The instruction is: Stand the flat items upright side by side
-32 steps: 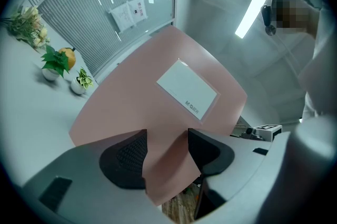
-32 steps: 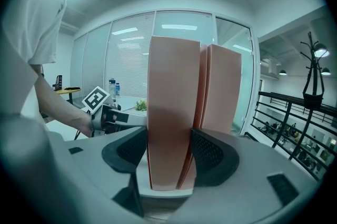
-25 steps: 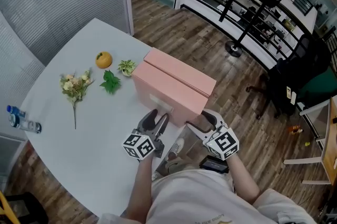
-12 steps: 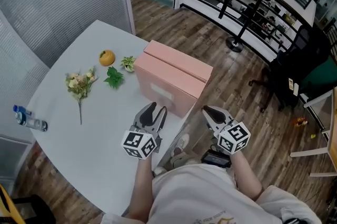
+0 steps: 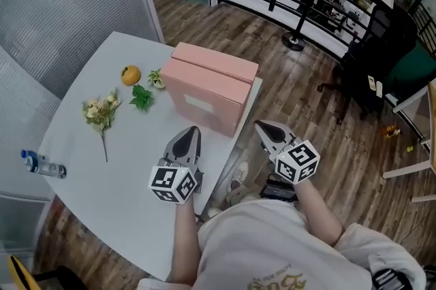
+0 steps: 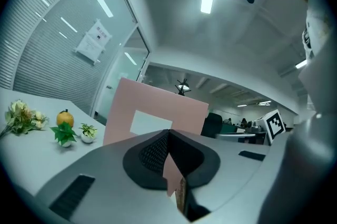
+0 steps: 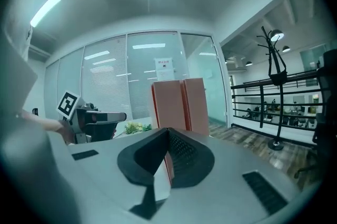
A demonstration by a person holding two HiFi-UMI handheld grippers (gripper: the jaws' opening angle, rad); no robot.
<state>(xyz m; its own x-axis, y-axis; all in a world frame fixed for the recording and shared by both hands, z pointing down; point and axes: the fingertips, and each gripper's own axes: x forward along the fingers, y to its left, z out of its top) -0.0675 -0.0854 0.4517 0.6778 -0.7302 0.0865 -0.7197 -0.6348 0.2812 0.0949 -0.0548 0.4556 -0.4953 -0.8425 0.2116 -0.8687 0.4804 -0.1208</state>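
Before the upright pink boxes (image 5: 208, 88) — left gripper (image 5: 189, 135), right gripper (image 5: 262, 126) just closed, empty.

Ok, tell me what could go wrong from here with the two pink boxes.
1. The pink boxes stand upright right at the table edge; a knock could send them to the floor.
2. The left gripper and right gripper, both shut, hang close by; a stray move might tip them.
3. Tipping leftward, they could hit the small plant and orange.
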